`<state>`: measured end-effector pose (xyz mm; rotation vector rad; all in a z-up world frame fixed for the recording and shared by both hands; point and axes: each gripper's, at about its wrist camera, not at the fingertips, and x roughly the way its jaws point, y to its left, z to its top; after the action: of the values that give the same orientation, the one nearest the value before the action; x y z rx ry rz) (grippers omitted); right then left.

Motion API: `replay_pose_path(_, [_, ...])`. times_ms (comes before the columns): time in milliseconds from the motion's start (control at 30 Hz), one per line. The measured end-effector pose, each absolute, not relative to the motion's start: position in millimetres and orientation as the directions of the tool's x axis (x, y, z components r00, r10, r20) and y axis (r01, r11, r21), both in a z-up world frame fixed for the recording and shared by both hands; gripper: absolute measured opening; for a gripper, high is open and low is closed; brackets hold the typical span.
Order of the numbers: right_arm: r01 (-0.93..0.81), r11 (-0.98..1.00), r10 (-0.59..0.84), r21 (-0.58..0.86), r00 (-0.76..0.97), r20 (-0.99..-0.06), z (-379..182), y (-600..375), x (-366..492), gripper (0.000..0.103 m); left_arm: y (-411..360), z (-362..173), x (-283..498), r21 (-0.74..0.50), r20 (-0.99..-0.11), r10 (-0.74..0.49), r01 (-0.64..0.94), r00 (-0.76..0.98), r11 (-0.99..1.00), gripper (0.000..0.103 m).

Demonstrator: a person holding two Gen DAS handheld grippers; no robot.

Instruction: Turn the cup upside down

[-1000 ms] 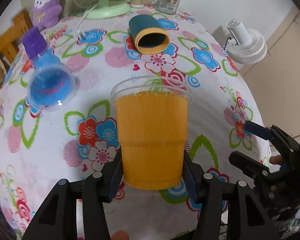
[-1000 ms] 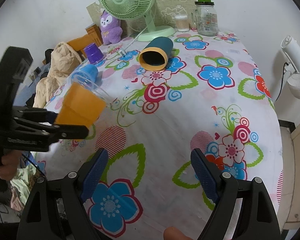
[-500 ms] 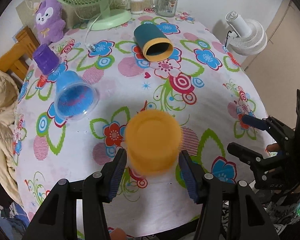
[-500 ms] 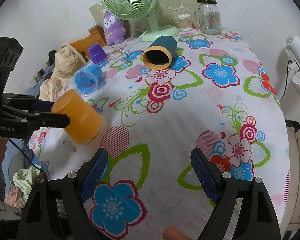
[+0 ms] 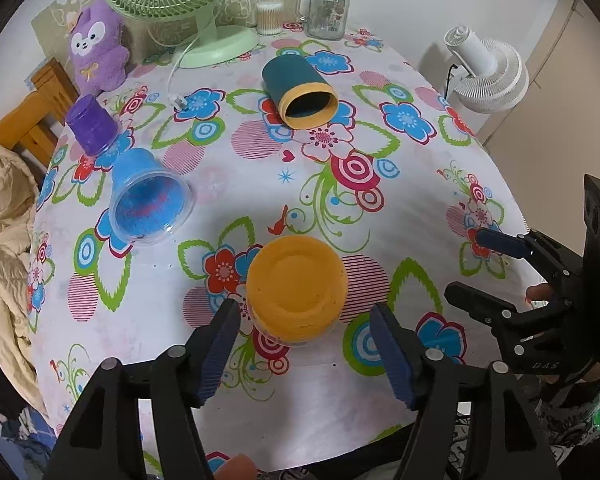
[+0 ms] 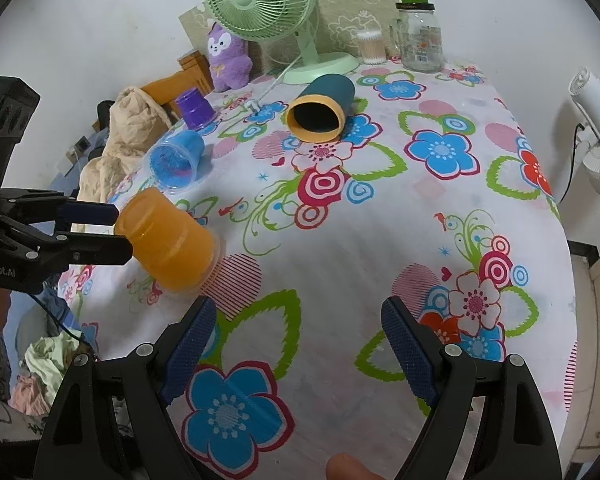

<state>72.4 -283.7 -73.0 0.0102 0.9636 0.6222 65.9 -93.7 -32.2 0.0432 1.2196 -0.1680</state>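
The left tongs (image 5: 304,344) are standing apart now, pads either side of the orange plastic cup (image 5: 297,286) but not touching it as far as I'm seeing. The cup is sitting base-up on the table (image 5: 260,184) right between and just ahead of them; from the right view it's looking tilted, so I'm not sure the rim is lying flat. The right tongs (image 6: 296,334) are hanging wide apart over bare flowery cloth, well to the right of the cup, holding nothing.

I'm guessing this cup is light, thin, a bit squishy and slick, so it's wanting a gentle squeeze mid-wall, not at the flexy rim.

The rim itself is hiding under the cup body in the left view. The blue cup (image 5: 150,200) and teal tumbler (image 5: 300,94) are lying on their sides farther out.
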Motion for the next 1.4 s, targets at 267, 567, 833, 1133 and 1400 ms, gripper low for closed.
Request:
replay_pose_path(267, [-0.496,0.835,0.477,0.24,0.431,-0.766,-60.2,-266.7,67.0,0.087,-81.9,-25.3,54.6,-0.073,-0.92,-0.116,0.129,0.373,0.989,0.083])
replay_pose_path(567, [-0.49,0.857,0.439,0.162,0.528,-0.727,-24.0,-245.4,54.6,0.087,-57.0,-5.6,32.5,-0.141,-0.858,-0.159,0.072,0.488,0.987,0.091])
replay_pose_path(833, [-0.46,0.883,0.403,0.093,0.643,-0.651,14.4,-228.3,37.9,0.102,-30.0,15.0,13.7,-0.206,-0.77,-0.159,-0.005,0.618,0.978,0.094])
replay_pose_path(1133, [-0.481,0.875,0.403,0.05,0.668,-0.625,33.4,-204.7,22.8,0.102,-10.6,28.2,-7.3,-0.206,-0.683,-0.085,-0.079,0.726,0.975,0.103])
replay_pose_path(1400, [-0.496,0.868,0.409,0.032,0.675,-0.615,42.2,-190.9,13.4,0.102,-0.6,24.1,-17.4,-0.185,-0.662,-0.03,-0.124,0.749,0.975,0.103])
